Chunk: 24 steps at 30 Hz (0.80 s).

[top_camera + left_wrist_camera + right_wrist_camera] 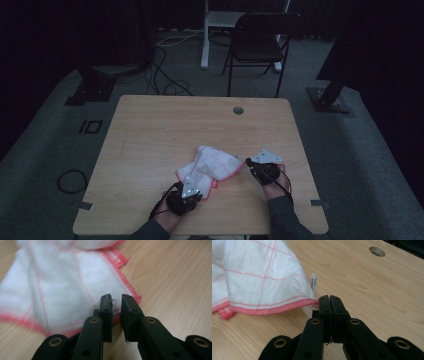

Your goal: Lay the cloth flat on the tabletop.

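Left tongs (pixel 115 300) slightly open over the cloth's (pixel 62 287) near corner; right tongs (pixel 329 301) pinch its right corner shut, toward the worktop's (pixel 150 125) near edge.

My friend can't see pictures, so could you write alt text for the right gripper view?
Two black jaws of the right gripper are pressed together on the corner of a white cloth with thin red grid lines and a pink-red hem. The cloth's corner is lifted off a light wooden table, which has a round hole near its far edge.

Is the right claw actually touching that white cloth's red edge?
Touching: in the right gripper view the right claw, jaws pressed together, pinches the corner of the cloth at its red hem.
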Available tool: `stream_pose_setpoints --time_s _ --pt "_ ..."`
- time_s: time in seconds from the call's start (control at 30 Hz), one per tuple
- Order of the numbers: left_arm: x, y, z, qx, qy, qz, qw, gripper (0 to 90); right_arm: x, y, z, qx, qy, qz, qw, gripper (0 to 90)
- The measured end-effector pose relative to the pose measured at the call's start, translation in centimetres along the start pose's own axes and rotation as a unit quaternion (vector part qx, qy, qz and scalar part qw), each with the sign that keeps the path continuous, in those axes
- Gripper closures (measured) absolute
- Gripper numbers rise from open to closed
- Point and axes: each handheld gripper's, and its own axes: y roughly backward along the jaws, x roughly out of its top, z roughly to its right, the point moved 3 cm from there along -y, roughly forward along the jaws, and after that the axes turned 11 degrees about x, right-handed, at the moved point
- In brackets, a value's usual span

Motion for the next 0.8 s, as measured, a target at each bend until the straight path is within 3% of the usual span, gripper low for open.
stream_pose_setpoints --time_s 0.17,0.53,0.8 --pt "-1.2 0.9 -1.2 0.008 0.014 -0.004 0.9999 80.1 -0.6 0.2 0.3 -0.003 -0.008 -0.004 1.0000 89.6" --pt "-2.3 1.9 -2.6 0.026 0.016 -0.012 0.9995 80.9 -2.3 1.2 0.9 -0.008 -0.021 -0.008 0.9997 89.5" --pt "-2.8 2.4 -3.5 0.042 0.021 -0.021 0.9987 81.2 -1.7 2.1 0.6 -0.014 -0.014 0.004 0.9998 89.5"
